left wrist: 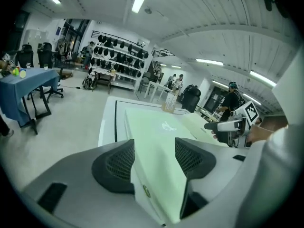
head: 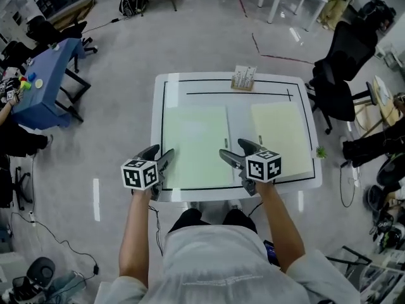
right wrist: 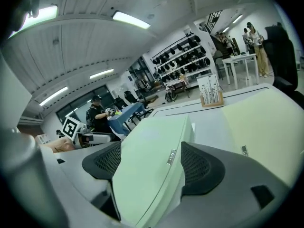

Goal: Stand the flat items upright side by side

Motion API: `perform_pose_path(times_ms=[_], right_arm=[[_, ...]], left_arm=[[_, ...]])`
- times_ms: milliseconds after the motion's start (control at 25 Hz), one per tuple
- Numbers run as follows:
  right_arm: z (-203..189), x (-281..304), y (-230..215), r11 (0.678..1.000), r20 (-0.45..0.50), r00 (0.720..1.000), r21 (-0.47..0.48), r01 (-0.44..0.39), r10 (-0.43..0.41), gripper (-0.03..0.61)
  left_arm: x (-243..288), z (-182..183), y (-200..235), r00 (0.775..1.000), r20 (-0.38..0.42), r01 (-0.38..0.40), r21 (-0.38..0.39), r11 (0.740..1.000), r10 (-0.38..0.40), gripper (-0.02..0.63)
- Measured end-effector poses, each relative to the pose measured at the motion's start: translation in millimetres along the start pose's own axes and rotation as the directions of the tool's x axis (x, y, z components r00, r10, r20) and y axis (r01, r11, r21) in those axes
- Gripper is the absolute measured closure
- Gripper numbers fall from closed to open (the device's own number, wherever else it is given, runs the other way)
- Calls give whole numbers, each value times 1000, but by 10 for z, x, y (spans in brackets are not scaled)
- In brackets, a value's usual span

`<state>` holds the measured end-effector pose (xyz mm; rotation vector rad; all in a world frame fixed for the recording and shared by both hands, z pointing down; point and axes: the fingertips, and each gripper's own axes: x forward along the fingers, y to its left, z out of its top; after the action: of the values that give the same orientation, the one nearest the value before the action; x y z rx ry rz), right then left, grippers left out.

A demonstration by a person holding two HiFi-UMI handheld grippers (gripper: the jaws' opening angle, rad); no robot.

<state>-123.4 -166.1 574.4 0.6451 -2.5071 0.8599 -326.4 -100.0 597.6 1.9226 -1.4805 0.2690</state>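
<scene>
A light green folder (head: 196, 145) lies flat on the left half of the white table (head: 158, 116). A pale yellow folder (head: 281, 138) lies flat to its right. My left gripper (head: 161, 156) hovers at the green folder's near left corner, and my right gripper (head: 233, 152) at its near right corner. In the left gripper view the jaws (left wrist: 154, 148) stand apart with the green folder's left edge (left wrist: 159, 127) running between them. In the right gripper view the jaws (right wrist: 151, 158) are likewise apart over the green folder's right edge (right wrist: 152, 141), and the yellow folder (right wrist: 266, 122) is off to the right.
A small wooden card holder (head: 244, 78) stands at the table's far edge. Black office chairs (head: 342, 75) crowd the right side. A blue-covered table (head: 44, 81) stands far left. The person's body is against the table's near edge.
</scene>
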Motion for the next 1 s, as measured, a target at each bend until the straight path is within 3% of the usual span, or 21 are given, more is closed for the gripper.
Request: perform_pose_path(times_ms=[240,480,680,880,1000], right_arm=[[-171,270,-176,996,-42,997,68,65,-62,176],[-333,455,-286,989,-92,992,115,92,-82,164],[-427,619,-315,986,-126,990,147,78,-60,161],[-547,760,-361,992,-186,980,95,88,-69,157],[-583,797,-395,988,-177,984,147,46,-19,149]], left_arm=[[252,-164,155,989,-78,125,-51,991,-129,314],[446,-233,190,959,-103,248,-141,958,-264,287],[583,-313,237,938,-134,294,-177,939,-319,276],[659,-346,228,917,-127,339,-251,907,-378,270],[687,-352,231,910,-130,350,-271,897,-395,270]])
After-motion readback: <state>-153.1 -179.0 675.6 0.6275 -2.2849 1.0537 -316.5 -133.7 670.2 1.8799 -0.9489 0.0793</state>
